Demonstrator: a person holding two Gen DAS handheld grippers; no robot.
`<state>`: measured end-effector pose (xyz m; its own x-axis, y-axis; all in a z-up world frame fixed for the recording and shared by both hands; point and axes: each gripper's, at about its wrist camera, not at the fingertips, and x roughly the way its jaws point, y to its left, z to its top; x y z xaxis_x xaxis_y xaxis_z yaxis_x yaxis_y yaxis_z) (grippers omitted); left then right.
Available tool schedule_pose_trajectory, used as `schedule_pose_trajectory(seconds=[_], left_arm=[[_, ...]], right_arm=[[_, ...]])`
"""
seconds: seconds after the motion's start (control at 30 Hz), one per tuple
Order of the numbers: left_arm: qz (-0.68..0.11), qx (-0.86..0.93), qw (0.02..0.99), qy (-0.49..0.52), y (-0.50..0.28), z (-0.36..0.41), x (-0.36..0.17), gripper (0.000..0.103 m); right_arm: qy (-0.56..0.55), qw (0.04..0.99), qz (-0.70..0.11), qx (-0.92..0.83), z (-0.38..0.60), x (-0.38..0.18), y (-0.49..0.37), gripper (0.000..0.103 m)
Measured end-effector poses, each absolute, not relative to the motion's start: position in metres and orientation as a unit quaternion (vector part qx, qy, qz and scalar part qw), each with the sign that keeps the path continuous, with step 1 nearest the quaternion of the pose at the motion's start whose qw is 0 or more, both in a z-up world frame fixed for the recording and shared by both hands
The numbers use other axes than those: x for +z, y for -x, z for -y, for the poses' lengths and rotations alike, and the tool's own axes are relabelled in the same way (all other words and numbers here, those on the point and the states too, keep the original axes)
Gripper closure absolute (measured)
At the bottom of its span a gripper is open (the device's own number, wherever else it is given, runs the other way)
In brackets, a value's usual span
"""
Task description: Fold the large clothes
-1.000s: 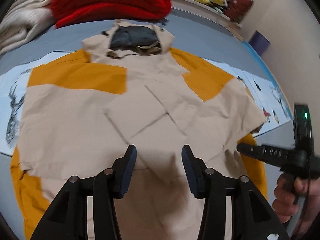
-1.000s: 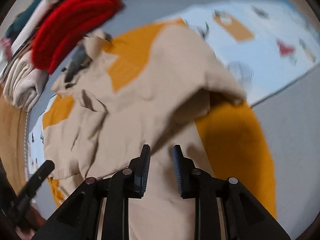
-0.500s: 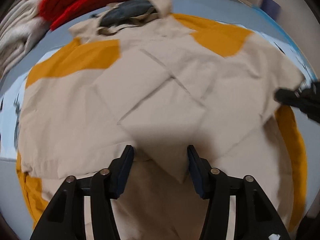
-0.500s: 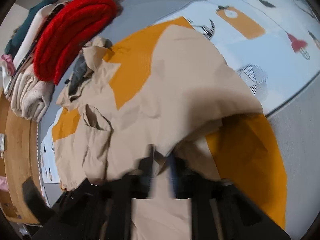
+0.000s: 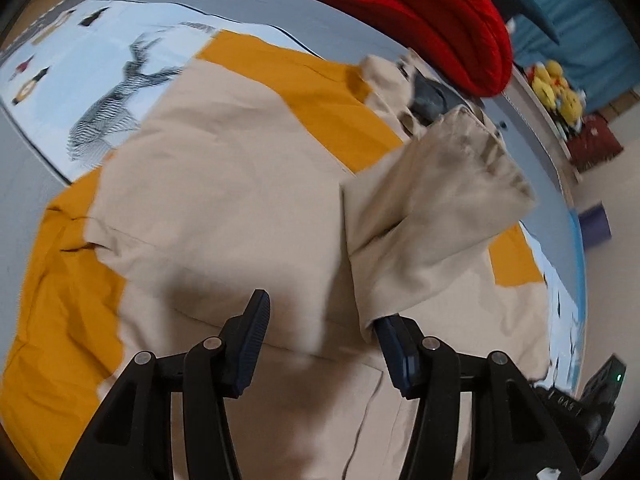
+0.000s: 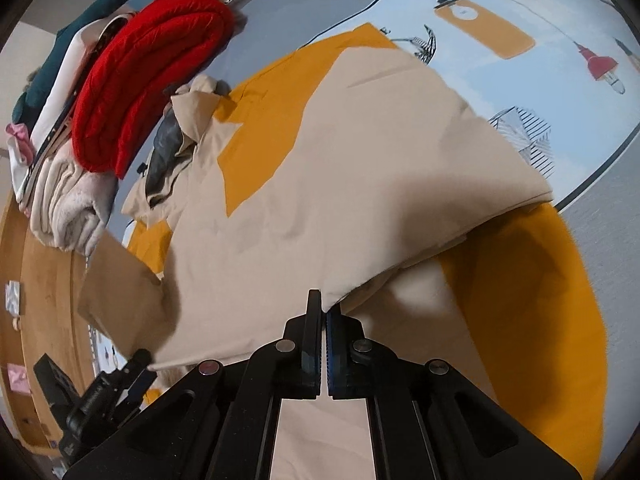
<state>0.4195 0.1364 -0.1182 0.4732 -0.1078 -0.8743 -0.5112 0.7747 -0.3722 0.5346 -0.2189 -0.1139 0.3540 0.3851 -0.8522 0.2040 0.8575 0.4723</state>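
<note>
Left wrist view shows me the jacket, beige with orange panels, spread over a patterned sheet on the grey bed. My left gripper has its 2 fingers spread wide apart above the beige cloth, and a beige sleeve end hangs raised over the right finger; I cannot tell if it is pinched against anything. At the bottom right edge I can see part of my right gripper. A red knit lies folded beyond the collar, with yellow plush toys further back.

Right wrist view: my right gripper is clamped tight, fingers together on a beige edge of the jacket, lifting it so the orange panel beneath shows. The red knit sits on a stack of pale folded clothes, just beyond the collar. My left gripper shows at the lower left
</note>
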Motion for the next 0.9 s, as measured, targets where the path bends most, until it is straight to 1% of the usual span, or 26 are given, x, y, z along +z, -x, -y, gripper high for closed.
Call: schedule_pose_trajectory(seconds=[0.07,0.1,0.23,0.27,0.3,0.33,0.37,0.4,0.43,0.5,0.57,0.6,0.63,0.7,0.9], left_arm=[[-0.489,0.153,0.8,0.311,-0.415,-0.148,-0.116,0.053],[-0.487,0.151,0.799,0.319,-0.415,-0.155,-0.116,0.057],[-0.494,0.12,0.785,0.355,-0.418,-0.175,-0.124,0.057],[-0.492,0.125,0.784,0.357,-0.416,-0.178,-0.123,0.063],[-0.492,0.134,0.783,0.356,-0.414,-0.18,-0.123,0.075],[-0.494,0.144,0.782,0.352,-0.412,-0.182,-0.123,0.083],[-0.495,0.15,0.781,0.35,-0.41,-0.184,-0.123,0.088],[-0.492,0.157,0.78,0.354,-0.407,-0.188,-0.123,0.091],[-0.485,0.165,0.782,0.354,-0.405,-0.192,-0.121,0.092],[-0.468,0.183,0.794,0.342,-0.401,-0.197,-0.111,0.093],[-0.455,0.198,0.801,0.335,-0.4,-0.204,-0.103,0.092],[-0.454,0.206,0.8,0.334,-0.4,-0.208,-0.102,0.086],[-0.453,0.216,0.798,0.334,-0.399,-0.212,-0.101,0.084],[-0.45,0.254,0.788,0.335,-0.391,-0.221,-0.1,0.076],[-0.419,0.296,0.783,0.351,-0.374,-0.243,-0.089,0.074]], right_arm=[[-0.255,0.783,-0.565,0.051,0.219,-0.115,-0.535,0.101],[-0.257,0.782,-0.566,0.052,0.22,-0.116,-0.535,0.101],[-0.262,0.77,-0.578,0.063,0.218,-0.124,-0.538,0.1],[-0.263,0.768,-0.58,0.064,0.217,-0.125,-0.538,0.1],[-0.264,0.766,-0.584,0.061,0.217,-0.127,-0.538,0.099],[-0.264,0.763,-0.587,0.058,0.218,-0.129,-0.538,0.097],[-0.266,0.759,-0.592,0.051,0.218,-0.131,-0.537,0.097],[-0.267,0.756,-0.596,0.046,0.219,-0.133,-0.537,0.094],[-0.268,0.752,-0.6,0.042,0.218,-0.134,-0.535,0.088],[-0.268,0.752,-0.601,0.043,0.215,-0.131,-0.53,0.082],[-0.259,0.755,-0.6,0.054,0.207,-0.126,-0.526,0.081],[-0.254,0.757,-0.599,0.059,0.203,-0.123,-0.524,0.081],[-0.246,0.761,-0.597,0.065,0.198,-0.12,-0.522,0.08],[-0.233,0.766,-0.595,0.071,0.192,-0.115,-0.52,0.08],[-0.226,0.785,-0.573,0.065,0.195,-0.101,-0.518,0.08]])
